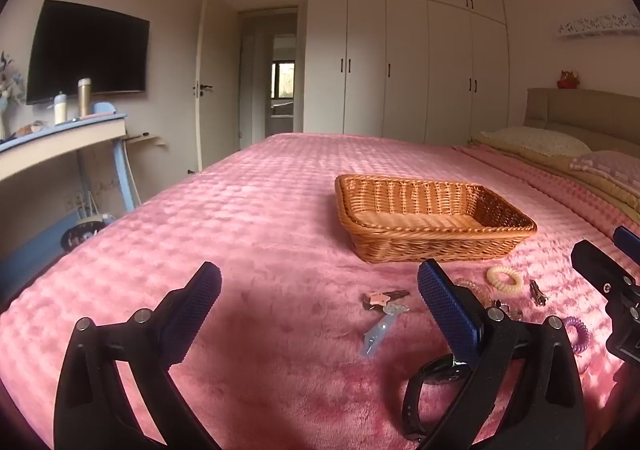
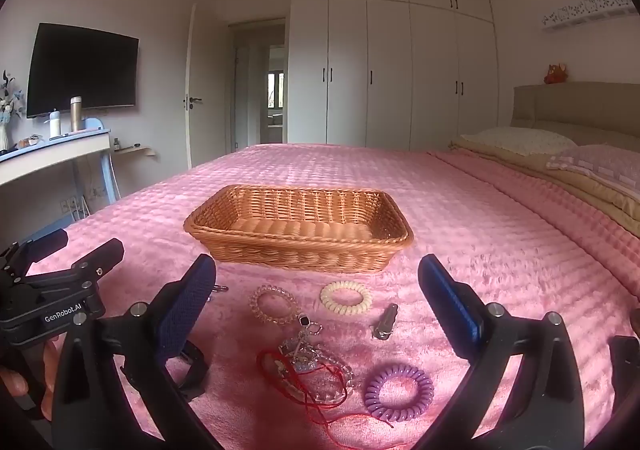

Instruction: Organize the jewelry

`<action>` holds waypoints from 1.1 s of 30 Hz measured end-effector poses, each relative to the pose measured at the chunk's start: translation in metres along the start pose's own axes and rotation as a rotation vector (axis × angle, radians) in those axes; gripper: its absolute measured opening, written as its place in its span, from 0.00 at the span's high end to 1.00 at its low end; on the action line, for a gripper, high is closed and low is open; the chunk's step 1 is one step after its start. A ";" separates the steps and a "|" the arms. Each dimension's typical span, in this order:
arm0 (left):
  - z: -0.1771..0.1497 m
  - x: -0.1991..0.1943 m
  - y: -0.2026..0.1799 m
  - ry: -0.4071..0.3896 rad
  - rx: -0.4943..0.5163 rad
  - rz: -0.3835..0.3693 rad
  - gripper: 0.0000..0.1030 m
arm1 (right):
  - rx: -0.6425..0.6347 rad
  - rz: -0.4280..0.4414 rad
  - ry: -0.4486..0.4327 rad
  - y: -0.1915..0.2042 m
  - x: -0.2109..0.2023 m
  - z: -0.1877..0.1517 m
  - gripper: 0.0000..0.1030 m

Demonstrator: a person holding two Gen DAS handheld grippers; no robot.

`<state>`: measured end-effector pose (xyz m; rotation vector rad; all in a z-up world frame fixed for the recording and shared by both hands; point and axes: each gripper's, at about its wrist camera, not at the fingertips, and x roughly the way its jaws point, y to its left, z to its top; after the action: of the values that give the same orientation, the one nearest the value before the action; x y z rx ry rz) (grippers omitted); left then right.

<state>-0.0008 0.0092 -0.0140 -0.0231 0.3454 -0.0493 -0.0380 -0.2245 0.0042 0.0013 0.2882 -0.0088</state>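
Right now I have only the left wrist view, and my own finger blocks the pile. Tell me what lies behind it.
Observer: A red cord loops through a silvery tangle of chains.
Operator: Report the purple coil tie; I see only its edge.
Observer: The purple coil tie is a full ring lying flat on the blanket, right of that tangle.
Operator: Give me the right gripper's state.
Observer: The right gripper is wide open, holding nothing.

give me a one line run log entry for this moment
left gripper open | right gripper open | basket empty | hair ties, clips, bracelets on blanket | nothing held
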 end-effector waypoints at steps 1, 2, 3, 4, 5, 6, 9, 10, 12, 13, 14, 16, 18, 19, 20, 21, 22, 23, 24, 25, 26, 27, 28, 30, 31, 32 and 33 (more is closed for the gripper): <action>0.000 0.000 0.000 0.000 0.000 0.000 0.07 | 0.002 0.000 0.001 0.000 0.000 0.000 0.06; 0.000 -0.001 0.000 0.000 0.000 0.000 0.07 | 0.003 0.001 0.002 0.000 0.001 0.000 0.06; 0.000 -0.001 0.001 0.001 0.000 0.000 0.07 | 0.003 -0.001 0.002 0.000 0.000 0.000 0.06; 0.000 -0.001 0.001 0.001 0.000 0.000 0.07 | 0.005 -0.001 0.003 0.000 0.000 0.000 0.06; -0.001 -0.001 0.001 0.002 0.000 -0.001 0.07 | 0.007 0.000 0.004 0.000 0.000 0.000 0.06; -0.001 -0.001 0.002 0.002 0.000 -0.001 0.07 | 0.009 0.000 0.005 0.000 0.000 0.000 0.06; 0.000 0.000 -0.002 -0.001 0.002 0.001 0.07 | 0.013 0.001 0.007 0.001 -0.001 0.000 0.06; 0.000 0.000 -0.002 0.001 0.002 0.000 0.07 | 0.010 0.002 0.006 0.002 0.001 -0.001 0.06; -0.001 -0.001 -0.002 0.002 0.002 0.000 0.07 | 0.009 0.003 0.008 0.003 0.000 -0.001 0.06; -0.001 -0.002 -0.002 0.002 0.003 -0.001 0.07 | 0.010 0.004 0.008 0.004 -0.001 -0.001 0.06; 0.000 0.001 -0.002 0.003 0.002 0.001 0.07 | 0.008 0.001 0.004 0.003 0.000 -0.002 0.06; 0.000 0.000 -0.003 0.004 0.002 0.000 0.07 | 0.008 0.000 0.003 0.004 0.000 -0.002 0.06; -0.001 0.000 -0.003 0.005 0.002 0.000 0.07 | 0.007 0.000 0.003 0.003 0.001 -0.002 0.06; 0.000 0.001 -0.003 0.004 0.002 0.001 0.07 | 0.007 0.000 0.003 0.003 0.001 -0.002 0.06; 0.000 0.000 -0.003 0.005 0.002 0.000 0.07 | 0.007 0.001 0.004 0.003 0.001 -0.002 0.06; -0.001 0.000 -0.003 0.006 0.002 0.000 0.07 | 0.007 0.001 0.004 0.003 0.001 -0.002 0.06; -0.001 0.001 -0.003 0.007 0.002 0.001 0.07 | 0.006 0.001 0.003 0.000 0.003 0.000 0.06; -0.001 0.001 -0.003 0.007 0.001 0.000 0.07 | 0.004 0.002 0.004 -0.002 0.004 0.000 0.06; -0.002 0.000 -0.004 0.008 0.001 0.000 0.07 | 0.003 0.003 0.004 -0.003 0.004 -0.001 0.06; -0.002 0.000 -0.004 0.007 0.001 0.000 0.07 | 0.006 0.003 0.004 -0.003 0.004 -0.001 0.06; -0.001 0.000 -0.004 0.006 0.001 0.001 0.07 | 0.007 0.004 0.004 -0.003 0.004 -0.001 0.06; -0.001 0.001 -0.004 0.006 0.002 0.001 0.07 | 0.006 0.003 0.006 -0.002 0.005 -0.001 0.06; -0.001 0.001 -0.004 0.006 0.002 0.001 0.07 | 0.006 0.003 0.006 -0.001 0.005 -0.002 0.06; -0.001 0.001 -0.003 0.006 0.002 0.001 0.07 | 0.007 0.004 0.006 -0.002 0.004 -0.002 0.06; -0.001 0.001 -0.003 0.006 0.002 0.001 0.07 | 0.006 0.003 0.005 -0.002 0.004 -0.002 0.06; -0.001 0.001 -0.003 0.006 0.001 0.001 0.07 | 0.005 0.003 0.004 -0.002 0.004 -0.002 0.06; 0.000 0.001 -0.003 0.007 0.002 0.001 0.07 | 0.005 0.003 0.004 -0.001 0.005 -0.002 0.06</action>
<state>0.0000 0.0058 -0.0145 -0.0212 0.3521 -0.0487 -0.0342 -0.2260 0.0011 0.0066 0.2923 -0.0065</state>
